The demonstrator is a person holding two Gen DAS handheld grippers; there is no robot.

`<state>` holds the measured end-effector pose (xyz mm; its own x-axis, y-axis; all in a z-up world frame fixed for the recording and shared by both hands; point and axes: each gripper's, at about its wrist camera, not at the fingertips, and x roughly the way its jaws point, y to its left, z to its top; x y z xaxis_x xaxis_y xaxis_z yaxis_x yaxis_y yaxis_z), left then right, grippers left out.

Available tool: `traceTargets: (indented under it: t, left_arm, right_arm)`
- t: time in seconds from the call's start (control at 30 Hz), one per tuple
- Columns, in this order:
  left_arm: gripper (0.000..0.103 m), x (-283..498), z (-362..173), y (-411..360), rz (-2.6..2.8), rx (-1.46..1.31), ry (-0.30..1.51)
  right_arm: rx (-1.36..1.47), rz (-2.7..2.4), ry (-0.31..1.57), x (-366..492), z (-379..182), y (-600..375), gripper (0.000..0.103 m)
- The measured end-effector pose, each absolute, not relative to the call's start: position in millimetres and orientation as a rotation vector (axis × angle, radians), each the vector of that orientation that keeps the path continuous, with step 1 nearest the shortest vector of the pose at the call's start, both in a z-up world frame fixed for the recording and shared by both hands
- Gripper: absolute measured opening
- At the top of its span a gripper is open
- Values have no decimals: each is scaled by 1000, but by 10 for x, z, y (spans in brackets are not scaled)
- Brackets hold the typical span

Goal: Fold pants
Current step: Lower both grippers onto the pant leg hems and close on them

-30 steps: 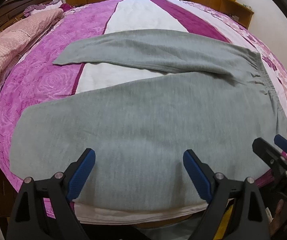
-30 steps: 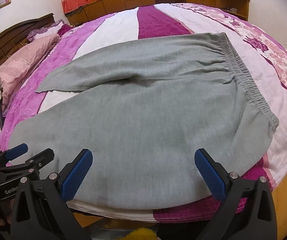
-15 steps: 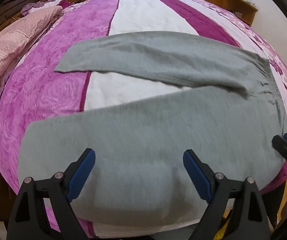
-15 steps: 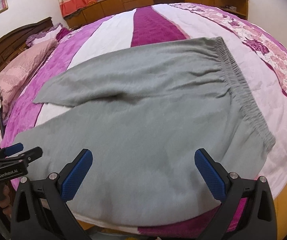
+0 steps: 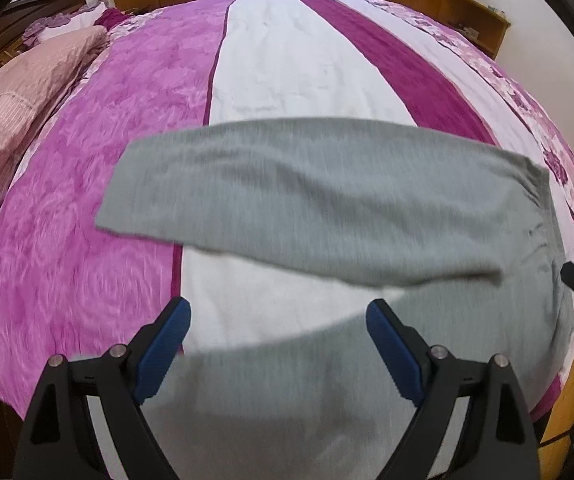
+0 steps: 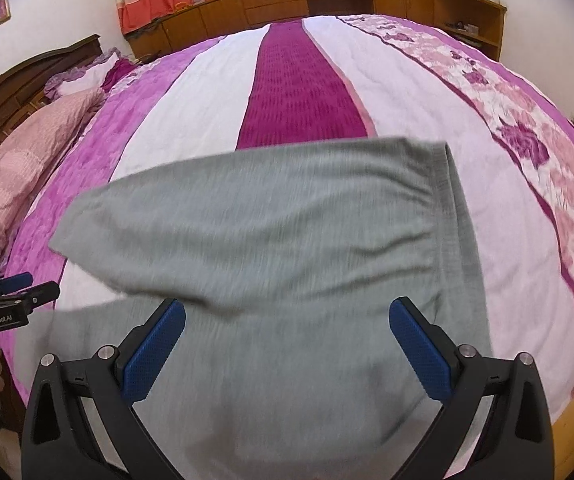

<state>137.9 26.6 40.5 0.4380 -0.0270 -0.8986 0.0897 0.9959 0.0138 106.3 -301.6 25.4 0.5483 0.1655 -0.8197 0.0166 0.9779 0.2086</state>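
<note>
Soft grey knit pants [image 5: 327, 208] lie on the striped quilt [image 5: 287, 64]; left gripper [image 5: 279, 340] and right gripper [image 6: 287, 340] gape, empty.

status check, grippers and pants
Left gripper open, right gripper open, both empty. Grey knit pants flat on striped purple bedspread, legs splayed, unfolded. Nothing in the way.
</note>
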Motion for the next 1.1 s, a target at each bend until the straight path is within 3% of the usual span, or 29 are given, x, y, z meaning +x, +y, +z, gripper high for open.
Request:
traceTargets:
  t: [0.5,1.1]
  left_arm:
    - [93,2520,364,834,-17,71,1160]
    - [93,3445,-391,1837,97,-43,1257]
  right_arm:
    - [159,62,1063,2119,115,-3287,99]
    - [62,129,1187,3057,-578,-3215,99]
